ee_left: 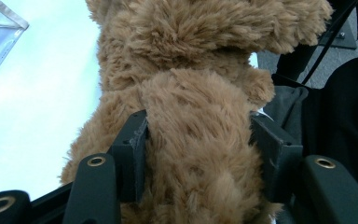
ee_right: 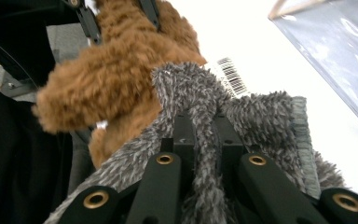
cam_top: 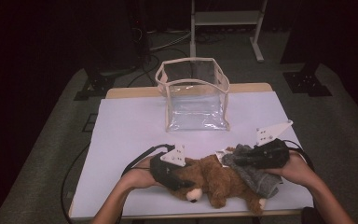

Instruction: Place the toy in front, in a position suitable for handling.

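Plush and cloth at the near edge of the table [cam_top: 121,121]. Nearest us lies the brown teddy bear [cam_top: 214,179], on its side along the front of the white surface. Our left gripper [cam_top: 179,179] pinches a thick limb or part of the bear's body between its jaws; in the left gripper view the fur [ee_left: 196,140] bulges out past both pads, so the hold is deep. Our right gripper [cam_top: 242,162] has its jaws pressed nearly together on a fold of the grey fuzzy cloth [cam_top: 256,179], which drapes over the bear's lower half; a ridge of the cloth [ee_right: 200,154] rises between the pads in the right gripper view. A barcode tag [ee_right: 231,75] lies just beyond. We judge both things light, soft and compressible: they will sag when lifted, the pile may slide, and a bunched fold or a stuffed limb gives the surest purchase. Farther back, well apart from the toy, stands the clear open bag [cam_top: 193,95] with its pale trim, upright near the table's far edge.
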